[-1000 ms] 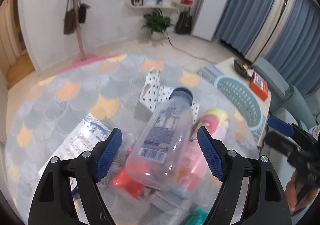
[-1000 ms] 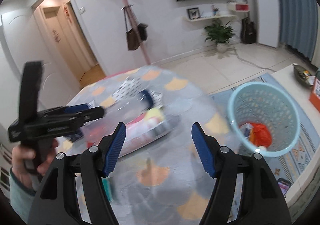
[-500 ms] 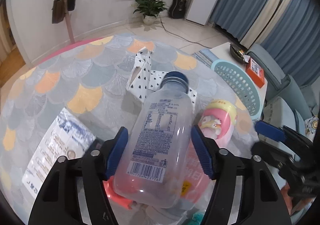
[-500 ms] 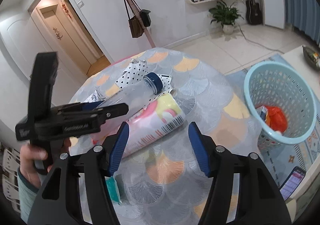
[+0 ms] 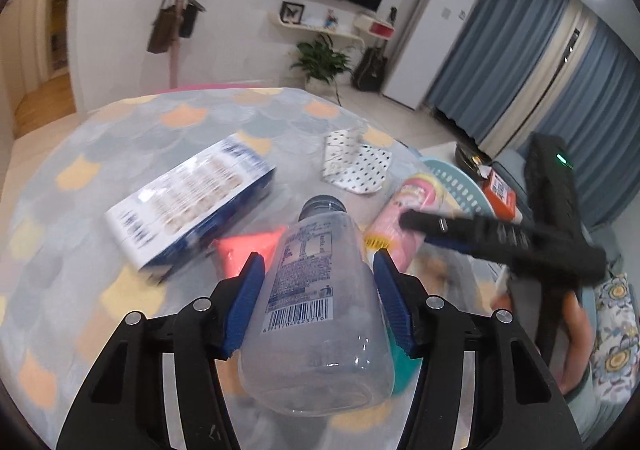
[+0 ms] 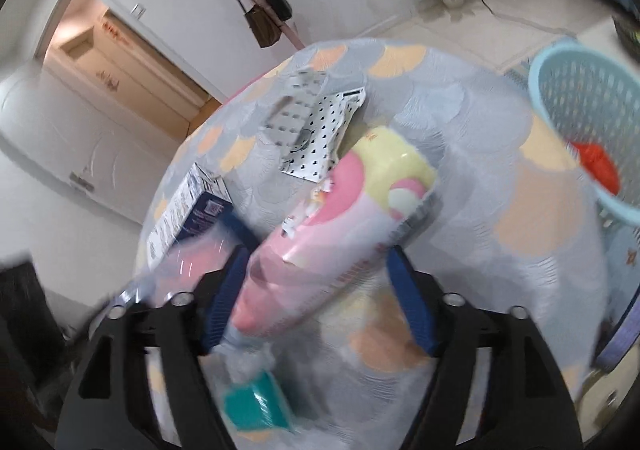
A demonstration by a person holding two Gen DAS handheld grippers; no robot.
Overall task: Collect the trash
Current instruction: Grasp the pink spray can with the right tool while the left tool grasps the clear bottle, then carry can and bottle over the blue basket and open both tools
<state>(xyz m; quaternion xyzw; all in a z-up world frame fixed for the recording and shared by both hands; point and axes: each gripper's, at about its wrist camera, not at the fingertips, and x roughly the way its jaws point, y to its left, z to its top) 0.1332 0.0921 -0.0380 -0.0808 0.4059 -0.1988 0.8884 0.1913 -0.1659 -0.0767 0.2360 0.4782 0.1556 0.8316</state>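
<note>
My left gripper is shut on a clear plastic bottle with a dark cap and holds it over the round table. My right gripper is open around a pink and yellow snack tube that lies on the table; its pads stand beside the tube, not pressing it. The tube also shows in the left wrist view, with the right gripper's black body crossing in front of it. The light blue trash basket stands off the table's right edge with red trash inside.
On the table lie a blue and white box, a dotted white carton, a pink-red wrapper and a teal packet. A coat stand, plant and fridge stand behind. A side table with an orange box is right.
The left gripper has closed on the bottle and lifted it. The right gripper has moved left and down from open table onto the snack tube.
</note>
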